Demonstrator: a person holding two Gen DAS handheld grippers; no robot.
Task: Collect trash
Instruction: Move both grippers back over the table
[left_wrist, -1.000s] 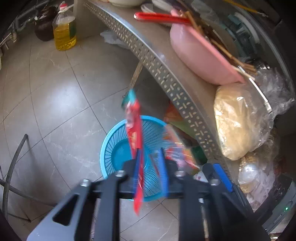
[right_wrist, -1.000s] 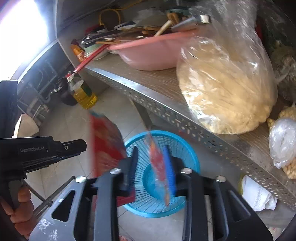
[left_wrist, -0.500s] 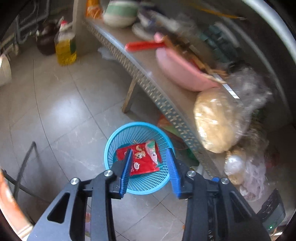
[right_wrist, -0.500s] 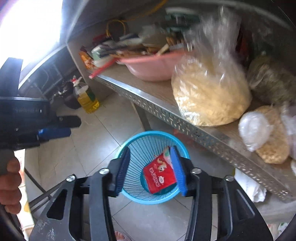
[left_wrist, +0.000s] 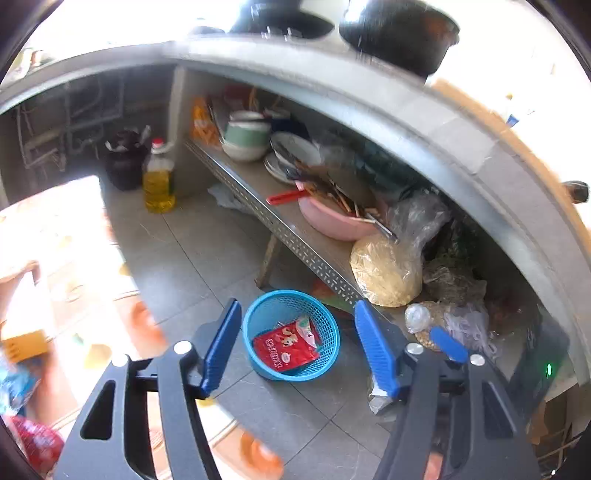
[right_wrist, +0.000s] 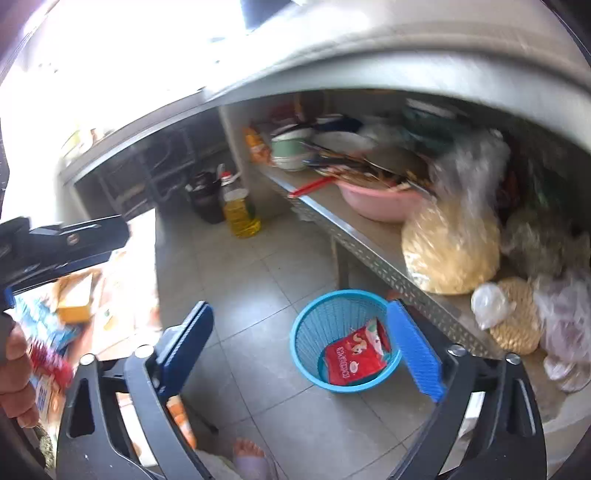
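Red snack wrappers (left_wrist: 286, 347) lying flat in the blue basket (left_wrist: 325, 325) on the floor — binned, apparently. Left claw (left_wrist: 297, 347) and right claw (right_wrist: 303, 347) both just spread apart, empty — free for the next piece of trash.

Home kitchen: oil bottle (left_wrist: 159, 181), stacked bowls (left_wrist: 245, 142) under counter (left_wrist: 424, 110).
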